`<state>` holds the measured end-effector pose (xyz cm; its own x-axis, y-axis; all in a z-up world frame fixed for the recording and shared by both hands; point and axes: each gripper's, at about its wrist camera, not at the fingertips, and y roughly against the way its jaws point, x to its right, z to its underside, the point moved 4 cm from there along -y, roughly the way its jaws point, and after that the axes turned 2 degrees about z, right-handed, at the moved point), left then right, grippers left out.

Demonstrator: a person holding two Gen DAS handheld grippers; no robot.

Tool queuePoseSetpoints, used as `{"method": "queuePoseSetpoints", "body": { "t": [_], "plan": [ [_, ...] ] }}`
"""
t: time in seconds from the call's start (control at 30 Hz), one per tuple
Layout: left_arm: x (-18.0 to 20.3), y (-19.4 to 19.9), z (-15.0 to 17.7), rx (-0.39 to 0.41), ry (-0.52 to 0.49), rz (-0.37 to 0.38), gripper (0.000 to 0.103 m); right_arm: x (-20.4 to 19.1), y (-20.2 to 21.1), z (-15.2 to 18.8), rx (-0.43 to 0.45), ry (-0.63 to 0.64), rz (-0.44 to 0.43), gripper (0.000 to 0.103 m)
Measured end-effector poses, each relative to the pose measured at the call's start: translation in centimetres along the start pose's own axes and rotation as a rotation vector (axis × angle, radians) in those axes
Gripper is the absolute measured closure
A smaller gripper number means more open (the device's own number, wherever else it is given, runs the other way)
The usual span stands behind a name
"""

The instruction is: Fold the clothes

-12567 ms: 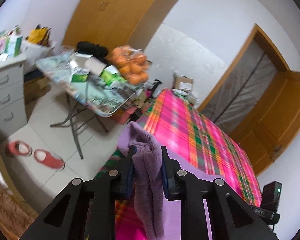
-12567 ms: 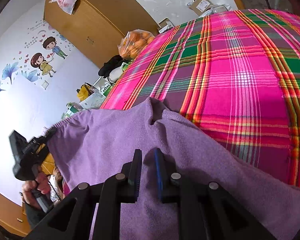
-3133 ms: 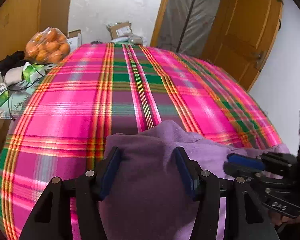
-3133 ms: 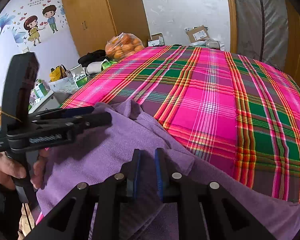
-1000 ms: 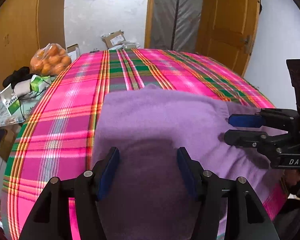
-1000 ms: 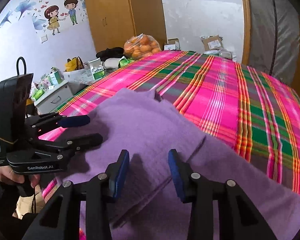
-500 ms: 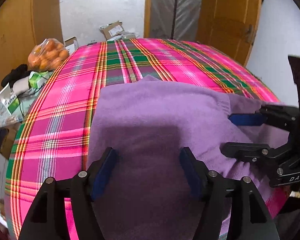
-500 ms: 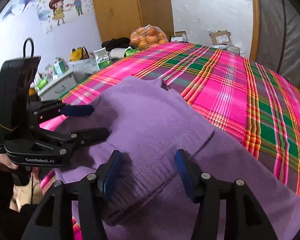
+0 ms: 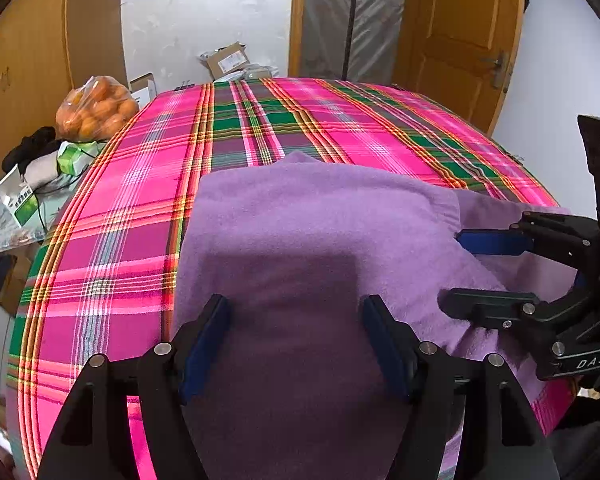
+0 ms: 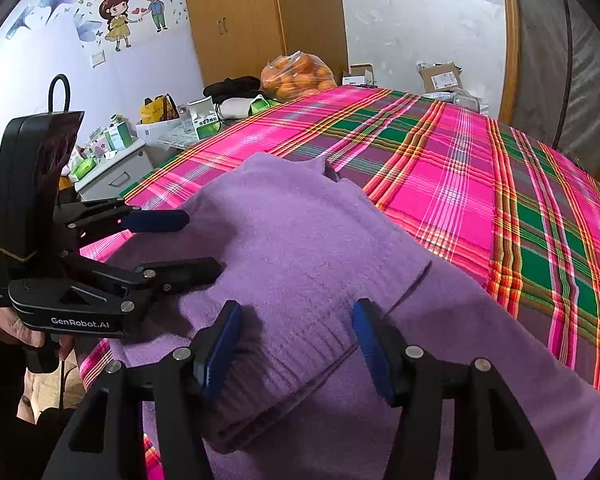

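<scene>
Left gripper (image 9: 296, 336): we see its two blue-padded fingers spread wide with nothing between them but the cloth lying below; it grips nothing. In the right wrist view it (image 10: 196, 244) sits off to the left, held by a hand (image 10: 8, 324) at the lower left edge.

Right gripper (image 10: 296, 344): we find its fingers parted wide too, straddling the ribbed hem of the garment without pinching it. From the left wrist view it (image 9: 456, 268) reaches in from the right, one finger over the fold's edge, the other lower on the fabric.

Purple sweater (image 9: 312, 240): it lies directly under and ahead of both tools on the near end of the bed. We see one layer folded over another; its ribbed edge (image 10: 300, 364) runs between the right tool's fingers, and a lower layer (image 10: 480, 360) stretches off to that tool's right.

Plaid bedspread (image 9: 260, 128): pink, green and yellow checks, spreading beyond the sweater, ahead of both tools.

Bag of oranges (image 9: 96, 110): far ahead and left of the left tool, beside the bed's far corner.

Wooden door (image 9: 460, 36): ahead and to the right of the left tool.

Wardrobe (image 10: 260, 20): ahead of the right tool, beyond the oranges.

Wall stickers (image 10: 132, 12): two cartoon figures up and left of the right tool.
</scene>
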<state>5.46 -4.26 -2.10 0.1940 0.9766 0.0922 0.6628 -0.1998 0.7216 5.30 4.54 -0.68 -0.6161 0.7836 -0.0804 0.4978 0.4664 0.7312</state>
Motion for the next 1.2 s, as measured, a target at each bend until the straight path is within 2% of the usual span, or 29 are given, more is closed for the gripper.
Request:
{"method": "queuePoseSetpoints", "body": {
  "t": [0.13,0.4,0.5,0.67,0.8,1.0,1.2],
  "plan": [
    [0.0,0.1,0.0,0.014,0.005,0.004,0.033,0.1,0.0,0.1,0.001,-0.004,-0.005,0.045],
    [0.3,3.4,0.7,0.105,0.021,0.022,0.034,-0.3,2.5,0.6,0.065,-0.009,-0.013,0.050],
    [0.1,3.9,1.6,0.114,0.036,0.027,0.034,-1.5,3.3,1.4,0.066,0.032,-0.026,0.056],
    [-0.2,3.1,3.2,0.086,0.057,0.030,0.034,-1.8,2.5,2.9,0.019,0.056,-0.028,0.057],
    [0.3,3.0,3.3,0.087,0.028,0.008,0.034,-1.6,2.5,2.8,0.008,0.057,-0.036,0.057],
    [0.3,3.3,1.7,0.111,0.011,0.008,0.034,-0.5,3.9,1.1,0.066,0.033,-0.025,0.057],
    [0.2,3.2,-1.0,0.141,-0.019,0.007,0.034,0.8,2.7,-1.8,0.068,-0.001,-0.010,0.057]
  ]
}}
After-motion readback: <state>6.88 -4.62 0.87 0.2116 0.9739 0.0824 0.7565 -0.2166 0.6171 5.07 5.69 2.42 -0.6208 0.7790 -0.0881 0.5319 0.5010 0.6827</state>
